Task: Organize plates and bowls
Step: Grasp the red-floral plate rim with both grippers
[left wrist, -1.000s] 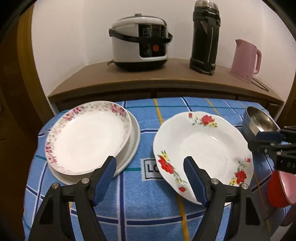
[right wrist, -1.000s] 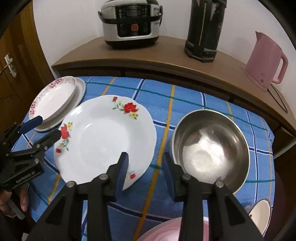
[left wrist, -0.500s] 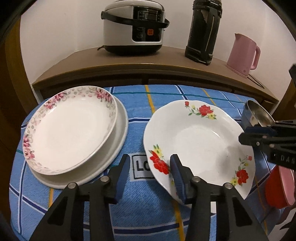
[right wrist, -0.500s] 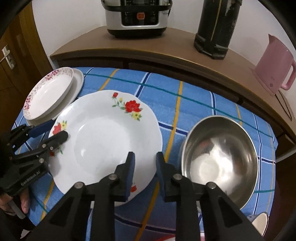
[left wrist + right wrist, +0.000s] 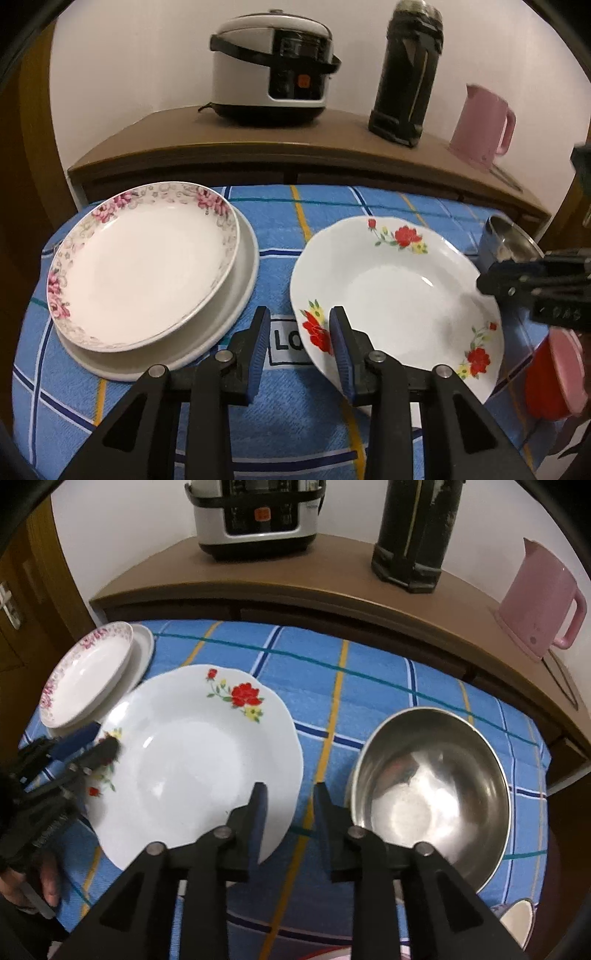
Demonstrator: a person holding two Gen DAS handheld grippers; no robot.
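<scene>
On tablecloth (image 5: 280,214): red-flower plate (image 5: 399,291), steel bowl (image 5: 432,790).

A plain white wall (image 5: 140,74) is seen behind a curved brown wooden sideboard (image 5: 258,144). On it, a white and black rice cooker (image 5: 271,70), a tall black flask (image 5: 408,70) and a pink kettle (image 5: 482,123) are stood well apart, in that order from left to right. A dark cord (image 5: 563,686) is laid beside the kettle. The bench in front is covered with a blue checked cloth (image 5: 369,679) crossed by yellow, white and green lines. A brown wooden door (image 5: 22,590) with a metal handle (image 5: 9,607) is seen at the left edge.
</scene>
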